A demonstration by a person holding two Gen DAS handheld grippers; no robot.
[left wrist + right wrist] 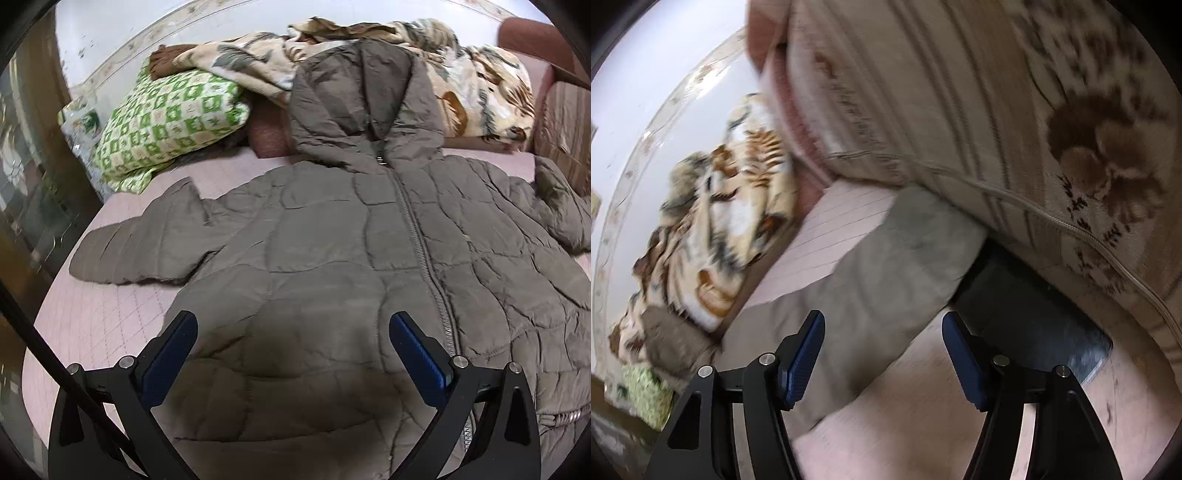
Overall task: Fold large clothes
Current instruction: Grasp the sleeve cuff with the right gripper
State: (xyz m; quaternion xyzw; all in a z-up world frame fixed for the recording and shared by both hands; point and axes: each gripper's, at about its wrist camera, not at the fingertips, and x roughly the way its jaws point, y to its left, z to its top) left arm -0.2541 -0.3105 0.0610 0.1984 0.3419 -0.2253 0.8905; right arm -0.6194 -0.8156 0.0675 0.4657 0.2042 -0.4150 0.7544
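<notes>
A grey-brown quilted hooded jacket (332, 236) lies front-up and zipped on the pink quilted bedspread (96, 317), its hood (362, 103) pointing toward the patterned blanket (480, 85) and the green checked pillow (166, 125) at the head of the bed. One sleeve (140, 251) stretches out flat to the left. The left gripper (293, 325) hovers over the jacket's lower body, jaws spread wide and holding nothing. In the blurred right wrist view, the right gripper (882, 328) is likewise released, its blue pads (805, 354) straddling the other sleeve (879, 280), whose cuff lies beside a beige floral cushion (997, 110)
</notes>
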